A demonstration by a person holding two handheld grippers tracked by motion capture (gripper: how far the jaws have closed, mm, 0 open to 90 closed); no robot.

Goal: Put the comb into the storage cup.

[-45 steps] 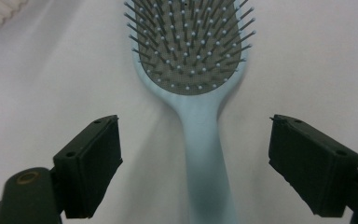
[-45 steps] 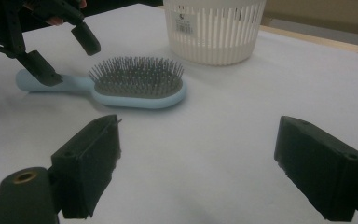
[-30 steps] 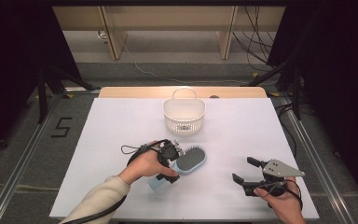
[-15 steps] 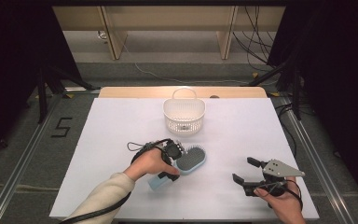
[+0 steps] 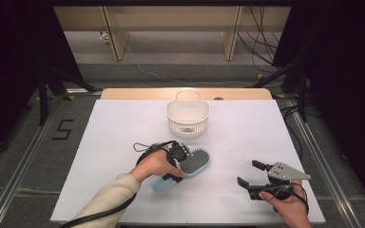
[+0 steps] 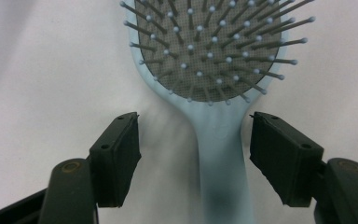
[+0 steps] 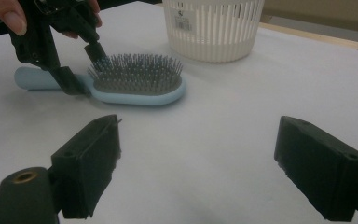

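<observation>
While the left gripper [image 6: 193,154] has its jaws closing, not yet pinching, around the hairbrush [image 6: 214,70] handle — light, stiff plastic — the right gripper [image 5: 259,180] jaws stand spread.

Cream sleeve [image 5: 105,199], black gripper [image 5: 180,164] with looping cable, grey three-cornered plate [image 5: 287,171]

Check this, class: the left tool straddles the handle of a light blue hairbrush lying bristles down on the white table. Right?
Not quite. The hairbrush lies bristles up, as the left gripper view shows. The left tool does straddle its handle on the white table.
</observation>
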